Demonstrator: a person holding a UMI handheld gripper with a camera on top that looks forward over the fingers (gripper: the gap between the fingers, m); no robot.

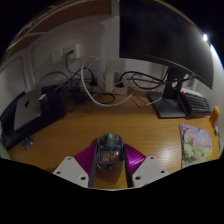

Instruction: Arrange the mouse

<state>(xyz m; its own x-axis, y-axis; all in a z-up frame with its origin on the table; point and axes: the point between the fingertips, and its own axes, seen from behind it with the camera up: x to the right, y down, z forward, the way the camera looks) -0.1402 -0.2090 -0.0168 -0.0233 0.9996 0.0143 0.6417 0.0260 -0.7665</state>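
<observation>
Gripper (109, 165) jaws closed on a dark mouse (108, 152) near the wooden surface (70, 135); monitor (165, 40) far right, cables (105, 85) behind.

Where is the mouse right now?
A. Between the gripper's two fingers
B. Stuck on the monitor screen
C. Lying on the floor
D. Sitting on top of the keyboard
A, because the mouse sits right between the two purple pads of the gripper, low over the wooden desk, well in front of the monitor.
</observation>
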